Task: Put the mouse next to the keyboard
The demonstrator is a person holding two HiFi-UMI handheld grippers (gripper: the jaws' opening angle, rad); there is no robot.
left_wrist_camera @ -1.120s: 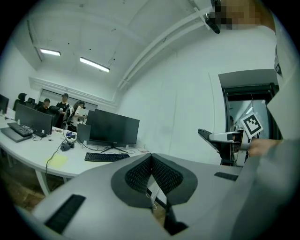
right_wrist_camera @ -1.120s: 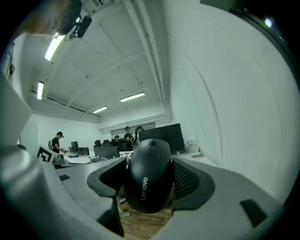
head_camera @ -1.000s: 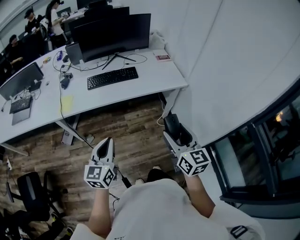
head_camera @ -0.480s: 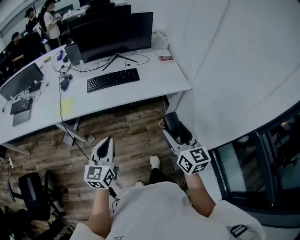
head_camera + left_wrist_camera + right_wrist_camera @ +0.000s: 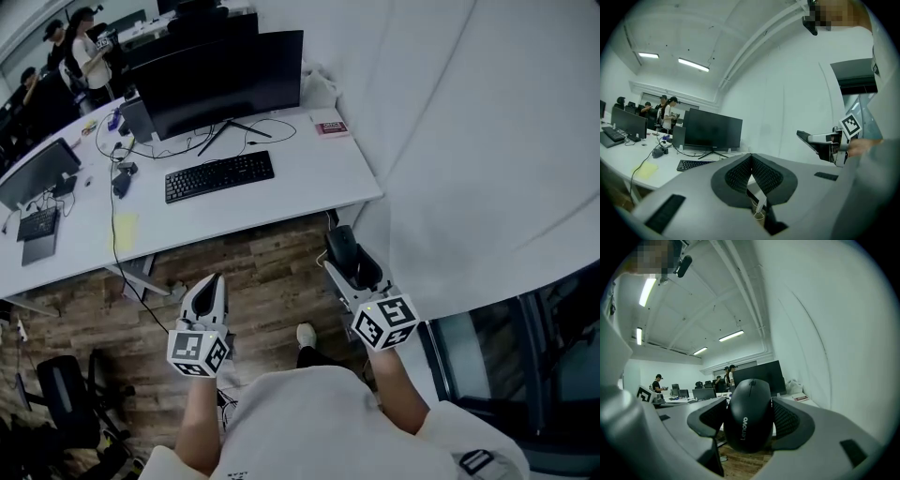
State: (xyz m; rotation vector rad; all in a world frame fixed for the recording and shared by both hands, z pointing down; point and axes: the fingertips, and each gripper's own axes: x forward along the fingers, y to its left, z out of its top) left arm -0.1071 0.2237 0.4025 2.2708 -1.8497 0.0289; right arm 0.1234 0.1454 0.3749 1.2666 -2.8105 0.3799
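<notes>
A black Lenovo mouse [image 5: 750,414] is clamped between the pads of my right gripper [image 5: 751,418], which is shut on it; in the head view the mouse [image 5: 341,246] sits at the tip of that gripper [image 5: 349,261], held over the floor short of the desk. A black keyboard [image 5: 219,175] lies on the white desk [image 5: 309,169] in front of a dark monitor [image 5: 221,79]; the keyboard [image 5: 696,164] shows small in the left gripper view. My left gripper [image 5: 210,291] is shut with nothing in it, its pads touching [image 5: 751,174], also over the floor.
Cables [image 5: 264,127] run under the monitor, and a small pink box [image 5: 328,127] sits at the desk's back right. A white wall [image 5: 469,141] stands to the right. A yellow note [image 5: 125,231] and another keyboard [image 5: 37,225] lie further left. People stand at far desks [image 5: 80,47]. A black chair [image 5: 58,394] is at lower left.
The desk and keyboard have shifted slightly left and down in the head view as the person steps closer. Both grippers keep their pose; the right stays shut on the mouse.
</notes>
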